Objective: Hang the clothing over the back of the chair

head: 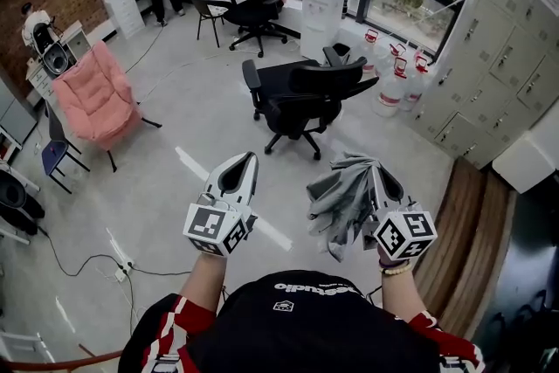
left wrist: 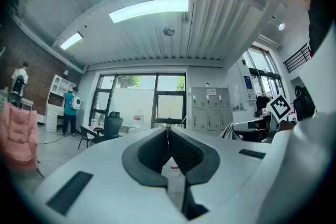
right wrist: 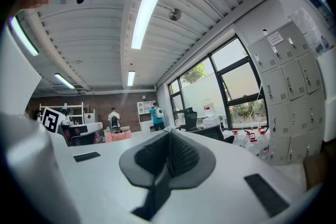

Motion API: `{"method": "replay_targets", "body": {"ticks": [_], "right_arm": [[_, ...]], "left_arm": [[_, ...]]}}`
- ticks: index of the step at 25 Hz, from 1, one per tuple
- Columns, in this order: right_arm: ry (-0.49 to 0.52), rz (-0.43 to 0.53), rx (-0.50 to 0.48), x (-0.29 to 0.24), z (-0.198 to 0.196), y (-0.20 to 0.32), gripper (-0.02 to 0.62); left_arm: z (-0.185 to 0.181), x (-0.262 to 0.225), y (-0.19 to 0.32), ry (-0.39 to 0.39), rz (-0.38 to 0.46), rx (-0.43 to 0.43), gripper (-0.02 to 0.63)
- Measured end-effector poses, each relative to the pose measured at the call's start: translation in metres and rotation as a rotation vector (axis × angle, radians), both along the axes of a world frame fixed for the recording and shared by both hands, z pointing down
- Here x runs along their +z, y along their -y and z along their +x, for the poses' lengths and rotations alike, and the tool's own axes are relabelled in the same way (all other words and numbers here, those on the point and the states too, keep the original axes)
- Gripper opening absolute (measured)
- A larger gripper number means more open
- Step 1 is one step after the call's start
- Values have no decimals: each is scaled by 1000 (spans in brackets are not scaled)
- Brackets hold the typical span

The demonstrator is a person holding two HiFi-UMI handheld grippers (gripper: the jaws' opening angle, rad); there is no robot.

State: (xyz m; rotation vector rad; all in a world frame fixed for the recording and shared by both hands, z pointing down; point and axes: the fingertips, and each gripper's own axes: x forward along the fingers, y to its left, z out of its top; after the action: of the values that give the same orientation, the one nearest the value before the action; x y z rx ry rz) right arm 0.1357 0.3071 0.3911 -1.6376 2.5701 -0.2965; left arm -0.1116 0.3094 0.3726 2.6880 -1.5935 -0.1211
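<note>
right tool (head: 377,177): clenched. in its own view the pads (right wrist: 181,157) are together, with a dark strip pinched in the seam and trailing down (reads as cloth). head view agrees: the grey clothing (head: 342,201) is bunched at the tips and hangs off their left side in loose folds, clear of the floor (head: 175,135). the tool is level, out in front of the person.

left tool (head: 245,163): clenched too, tips meeting, nothing between them. it is just beside the right tool, near the clothing but not touching it.

target: black chair (head: 306,96) ahead on the floor, well apart from both tools. its back (head: 330,76) is bare, nothing draped on it. a second black chair stands farther off and a pink chair (head: 92,96) is at the left (the near black one is the likely target).

stage, judged: the clothing is in hand and the hanging is not yet begun.

handling, judged: light, limp, no stiffness, and a single pinch keeps it wadded. better to take a second hold with the left tool at an edge or hem and spread it, then lay it across the top of the back with about equal cloth on each side. an uneven drape would likely slide off. the chair looks like a swivel type on a wheeled base, so a push may turn it.
</note>
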Motion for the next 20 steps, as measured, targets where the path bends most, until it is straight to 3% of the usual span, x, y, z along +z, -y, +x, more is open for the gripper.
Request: {"method": "replay_targets", "body": {"ticks": [11, 20], "right_arm": [[-10, 33, 67, 2, -8, 6, 15], [-8, 34, 25, 5, -20, 70, 15]], "left_arm": [[-20, 29, 8, 8, -30, 42, 25], [-33, 38, 63, 8, -46, 6, 25]]}}
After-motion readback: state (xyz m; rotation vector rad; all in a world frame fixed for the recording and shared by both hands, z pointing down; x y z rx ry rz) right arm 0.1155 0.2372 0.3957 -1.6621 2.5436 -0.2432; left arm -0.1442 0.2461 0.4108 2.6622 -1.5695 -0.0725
